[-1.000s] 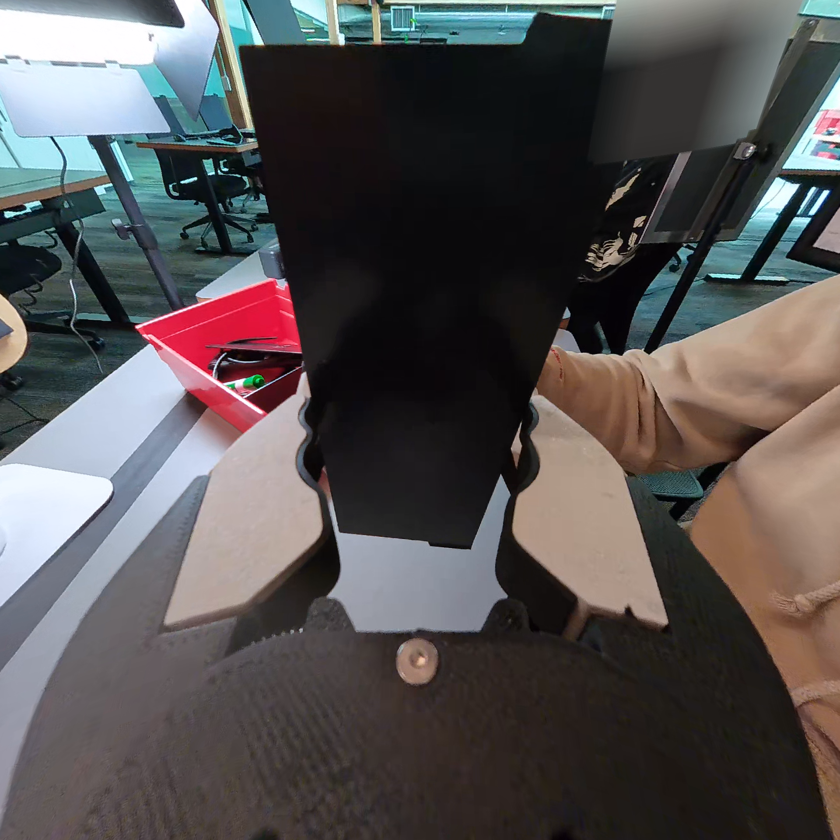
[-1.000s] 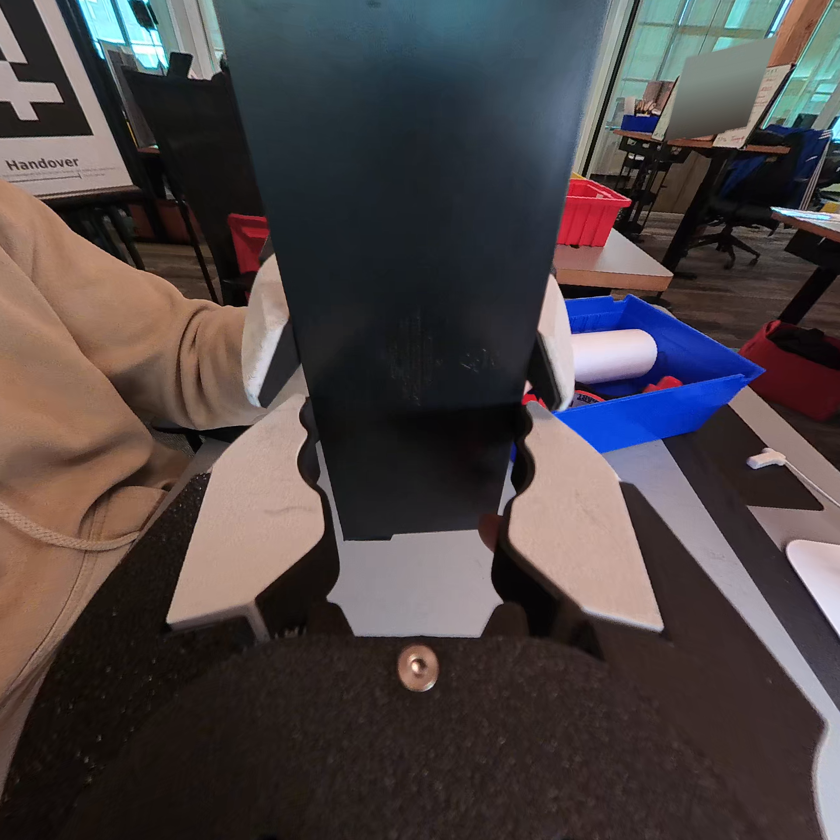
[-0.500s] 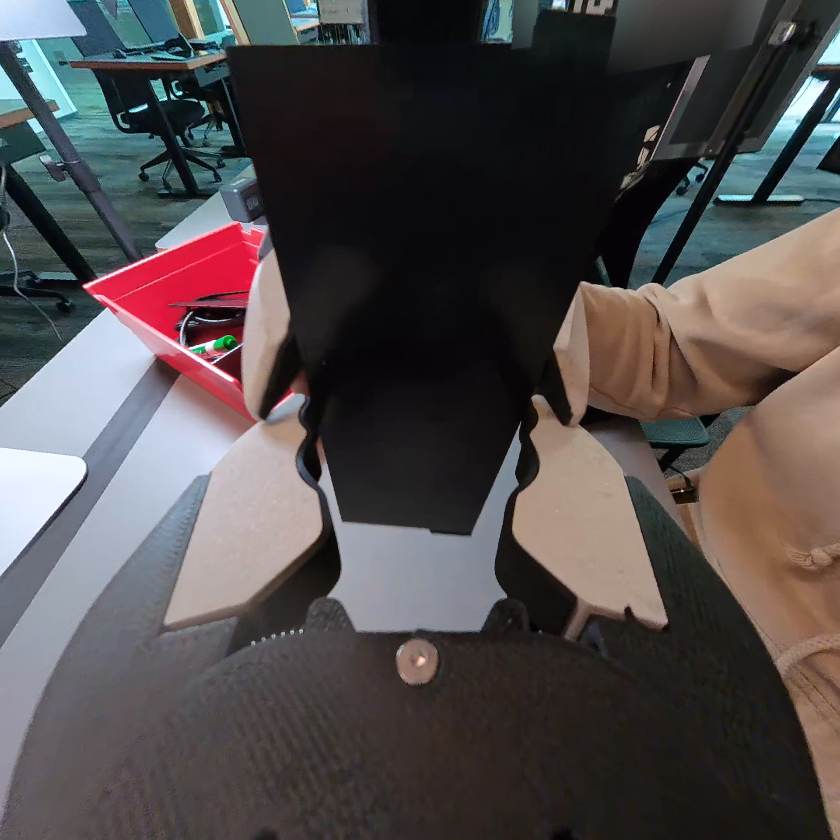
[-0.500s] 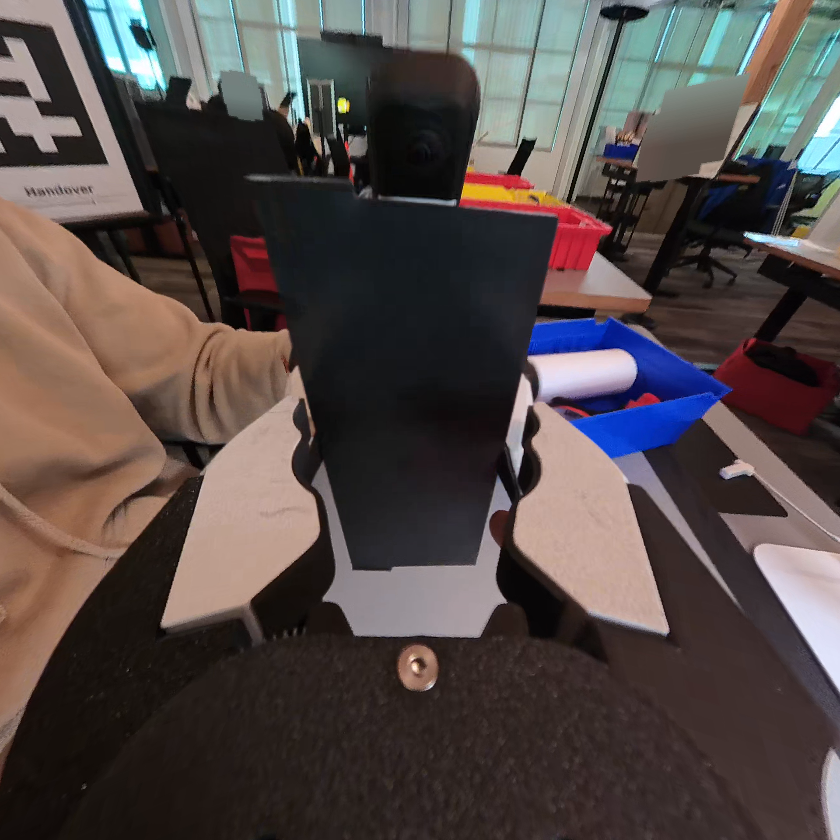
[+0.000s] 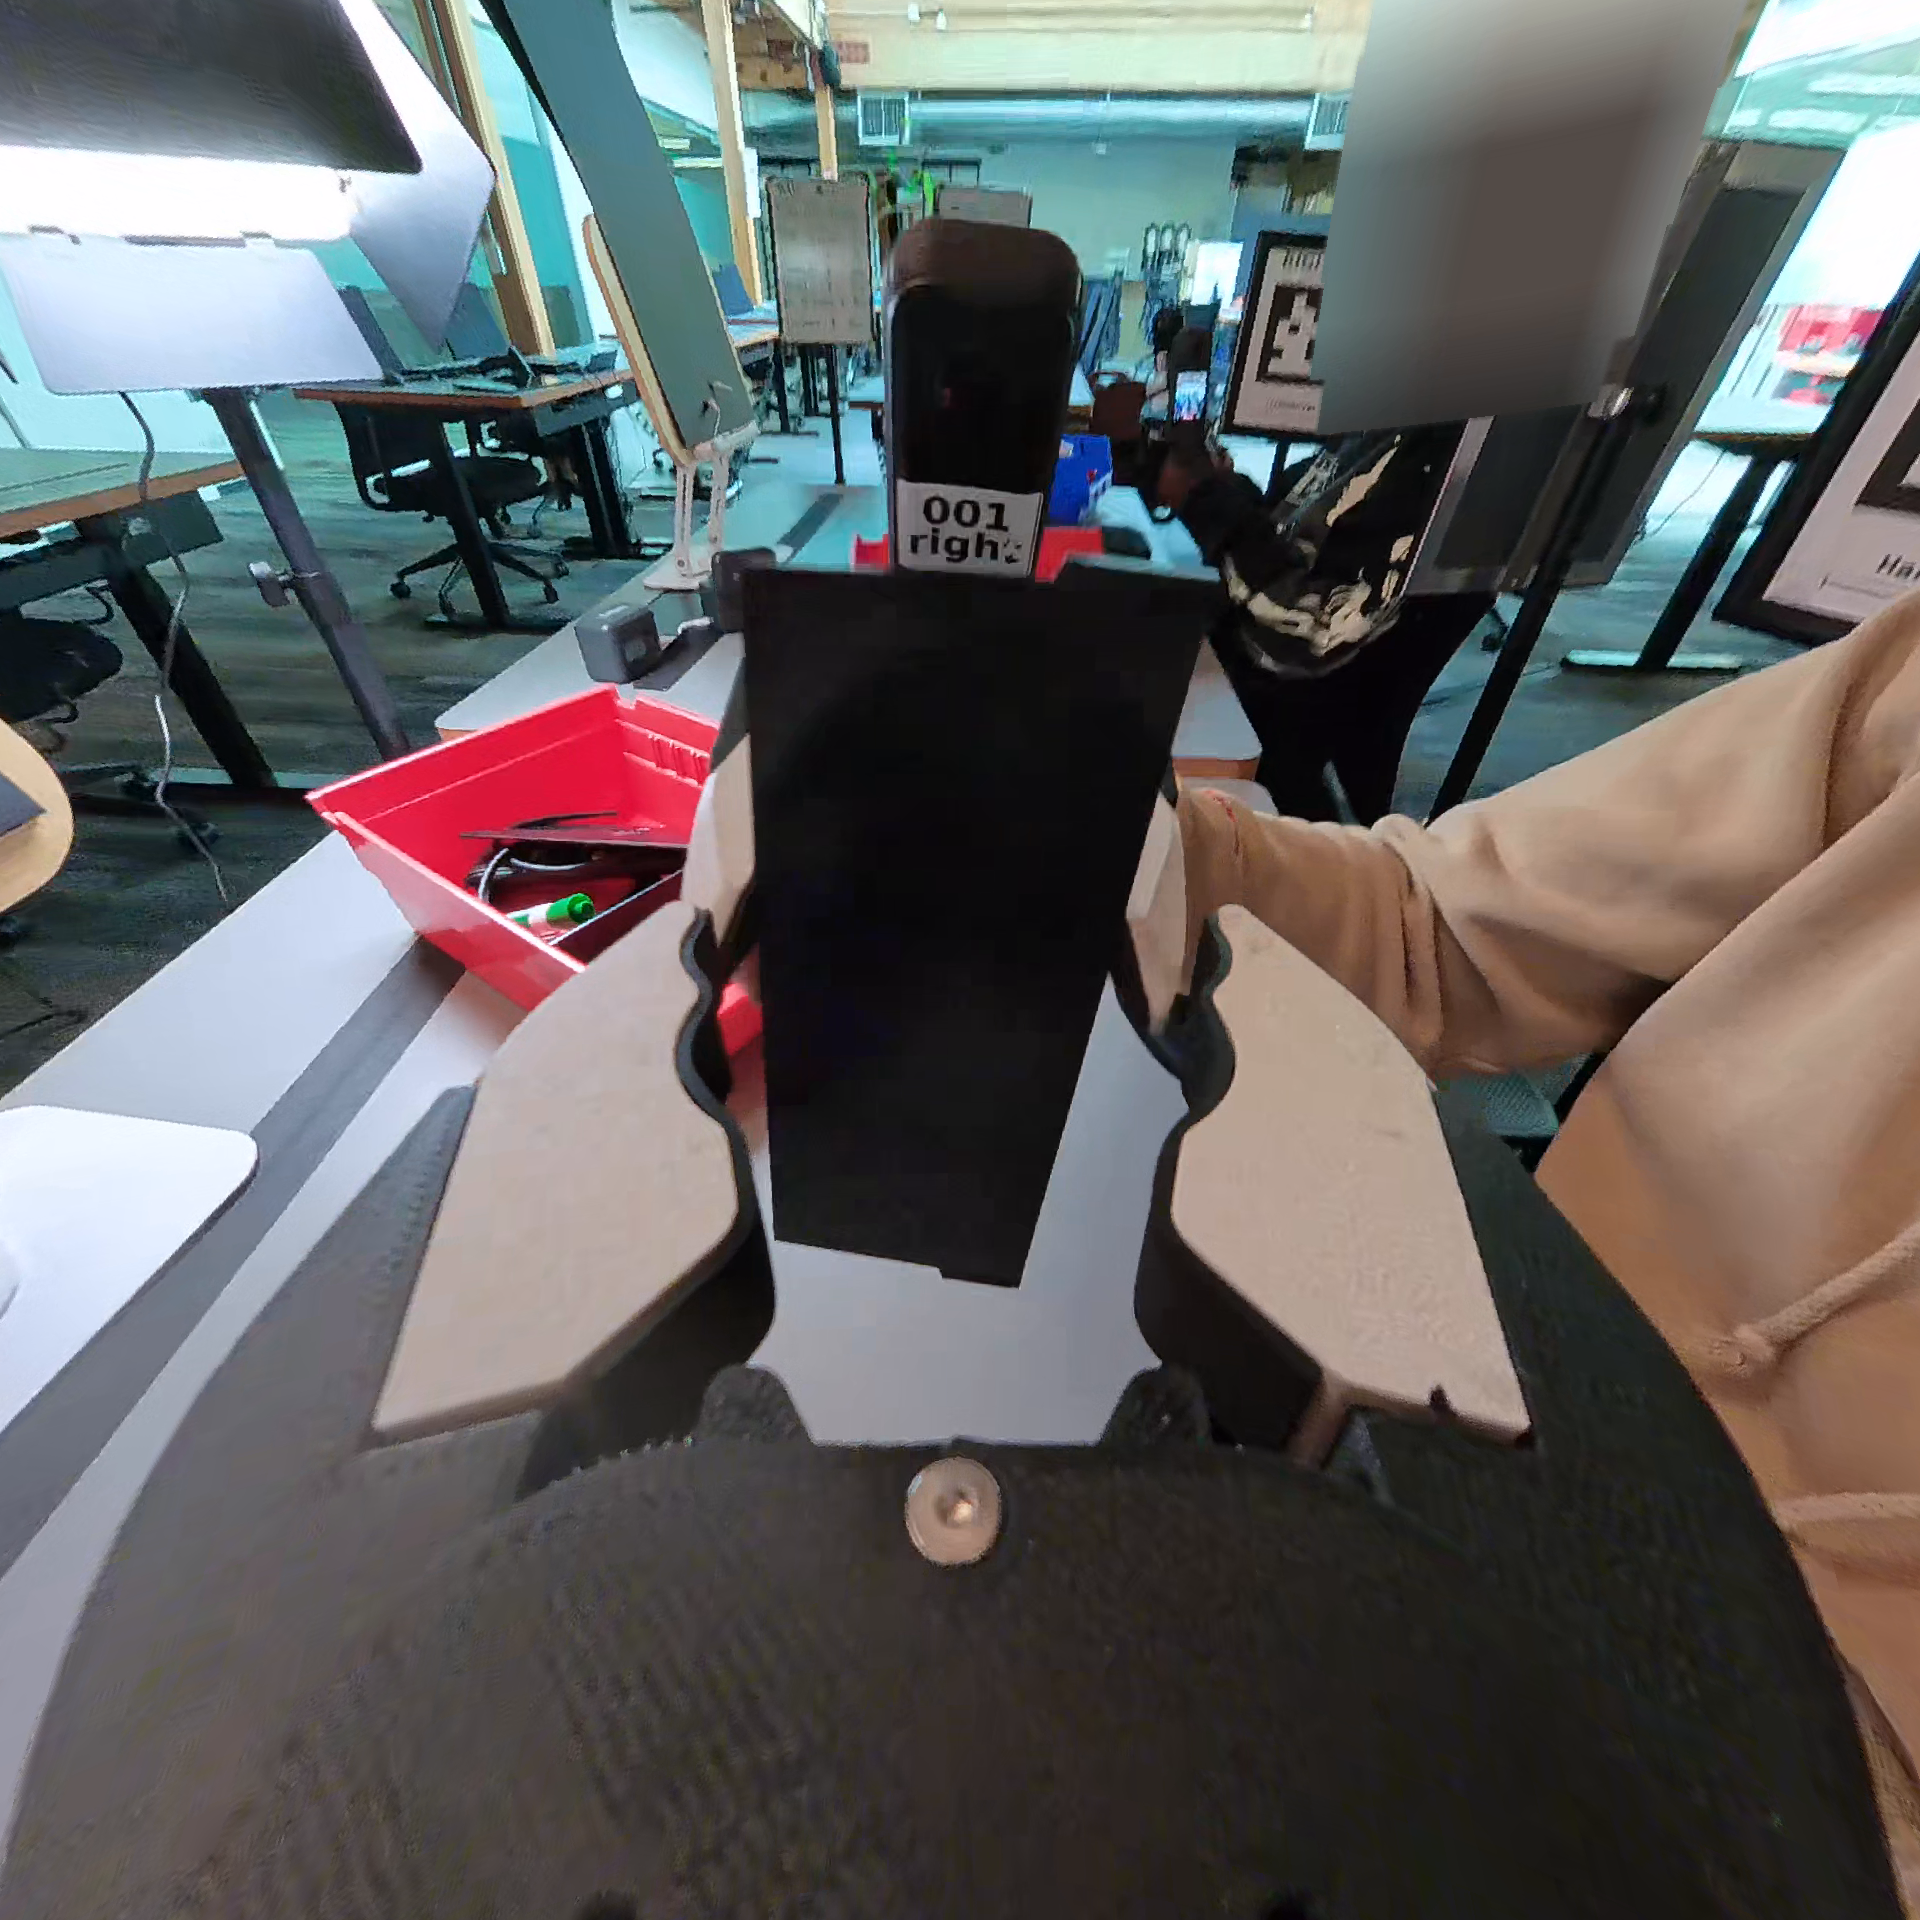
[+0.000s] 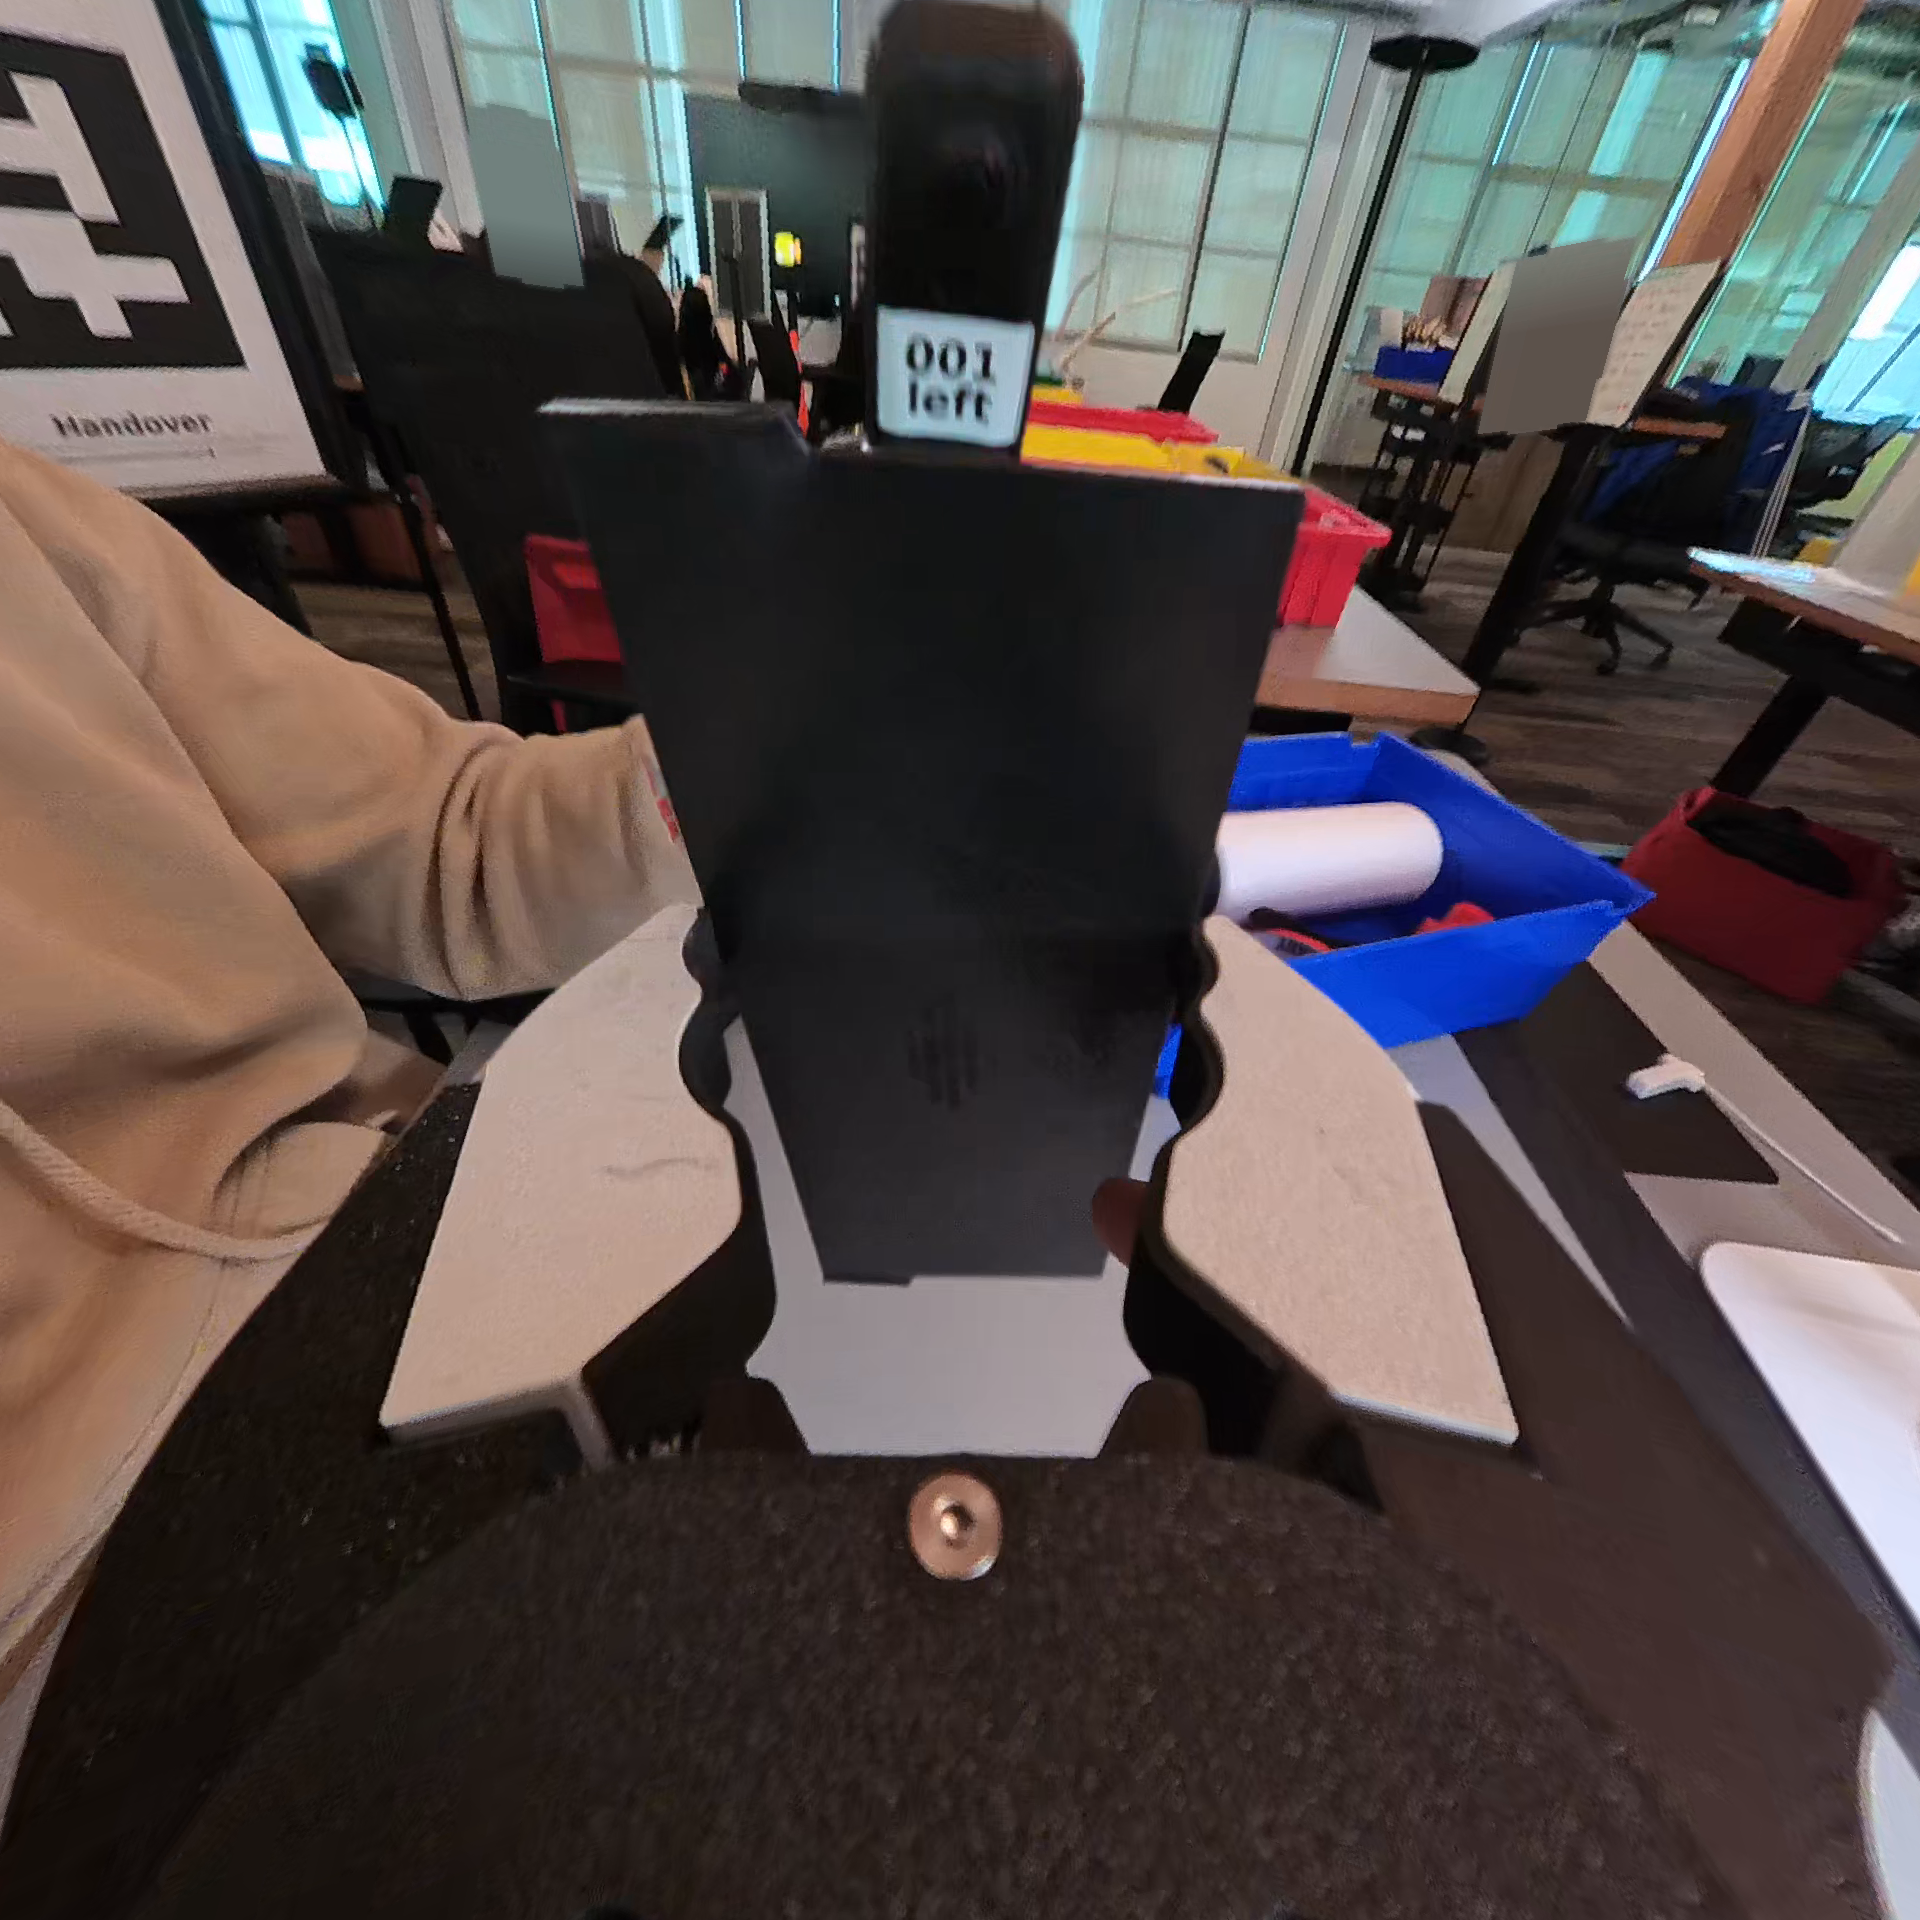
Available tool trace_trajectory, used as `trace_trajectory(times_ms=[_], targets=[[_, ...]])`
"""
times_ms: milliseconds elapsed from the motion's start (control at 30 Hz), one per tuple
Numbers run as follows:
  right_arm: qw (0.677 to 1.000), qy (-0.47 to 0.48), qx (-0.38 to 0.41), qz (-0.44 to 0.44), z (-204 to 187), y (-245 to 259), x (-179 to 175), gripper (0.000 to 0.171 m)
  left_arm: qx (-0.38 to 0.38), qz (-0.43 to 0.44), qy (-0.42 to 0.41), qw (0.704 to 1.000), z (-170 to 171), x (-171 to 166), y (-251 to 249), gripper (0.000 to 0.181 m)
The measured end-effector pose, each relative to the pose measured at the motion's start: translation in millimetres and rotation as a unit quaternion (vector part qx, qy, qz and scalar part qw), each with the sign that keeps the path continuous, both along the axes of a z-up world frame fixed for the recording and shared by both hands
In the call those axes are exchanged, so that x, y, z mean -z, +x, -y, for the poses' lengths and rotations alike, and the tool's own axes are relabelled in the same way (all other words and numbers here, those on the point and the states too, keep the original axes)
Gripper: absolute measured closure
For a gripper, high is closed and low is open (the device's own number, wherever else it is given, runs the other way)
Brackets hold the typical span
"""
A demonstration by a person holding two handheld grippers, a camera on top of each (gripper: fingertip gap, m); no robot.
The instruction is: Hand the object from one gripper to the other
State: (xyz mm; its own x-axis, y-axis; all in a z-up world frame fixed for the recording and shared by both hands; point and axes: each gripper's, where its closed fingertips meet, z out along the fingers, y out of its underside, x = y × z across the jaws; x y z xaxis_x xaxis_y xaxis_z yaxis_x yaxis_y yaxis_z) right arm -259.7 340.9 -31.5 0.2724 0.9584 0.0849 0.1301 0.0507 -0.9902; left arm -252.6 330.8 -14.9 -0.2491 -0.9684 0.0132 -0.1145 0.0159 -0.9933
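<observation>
The black panel [image 6: 935,831] stands upright at frame centre in both views. The right gripper [image 6: 945,987] is clamped on its side edges. The left gripper [image 5: 951,997] faces it with its fingers spread, a gap showing on either side of the panel. A beige sleeve [image 5: 1558,883] reaches in from the right. On the grey table [image 5: 260,987] a red bin [image 5: 499,790] sits at left; a blue bin [image 6: 1455,966] at right holds a white roll [image 6: 1330,852].

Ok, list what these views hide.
Left view: the panel hides most of the right gripper.
Right view: the panel hides the left gripper fingers; only its camera top shows.
Red bin: contents partly behind the left gripper.
Blue bin: contents partly behind the panel.
</observation>
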Motion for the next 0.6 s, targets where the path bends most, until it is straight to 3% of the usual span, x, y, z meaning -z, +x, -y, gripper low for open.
trace_trajectory(times_ms=[300, 500, 600], targets=[[0.997, -0.004, -0.005, 0.071, 0.0, -23.9, 28.6, 0.087, -0.003, -0.049, 0.047, 0.998, 9.1, 22.2, 14.3, 0.094], [0.998, 0.004, 0.004, 0.069, -0.9, -14.2, 23.1, 0.089, -0.020, -0.035, 0.051, 0.998, 3.4, 16.7, 16.0, 0.094], [0.999, 0.013, 0.008, 0.034, 2.9, 4.6, 4.8, 0.082, -0.023, -0.032, 0.034, 0.999, -1.9, 16.0, 13.3, 0.094]])
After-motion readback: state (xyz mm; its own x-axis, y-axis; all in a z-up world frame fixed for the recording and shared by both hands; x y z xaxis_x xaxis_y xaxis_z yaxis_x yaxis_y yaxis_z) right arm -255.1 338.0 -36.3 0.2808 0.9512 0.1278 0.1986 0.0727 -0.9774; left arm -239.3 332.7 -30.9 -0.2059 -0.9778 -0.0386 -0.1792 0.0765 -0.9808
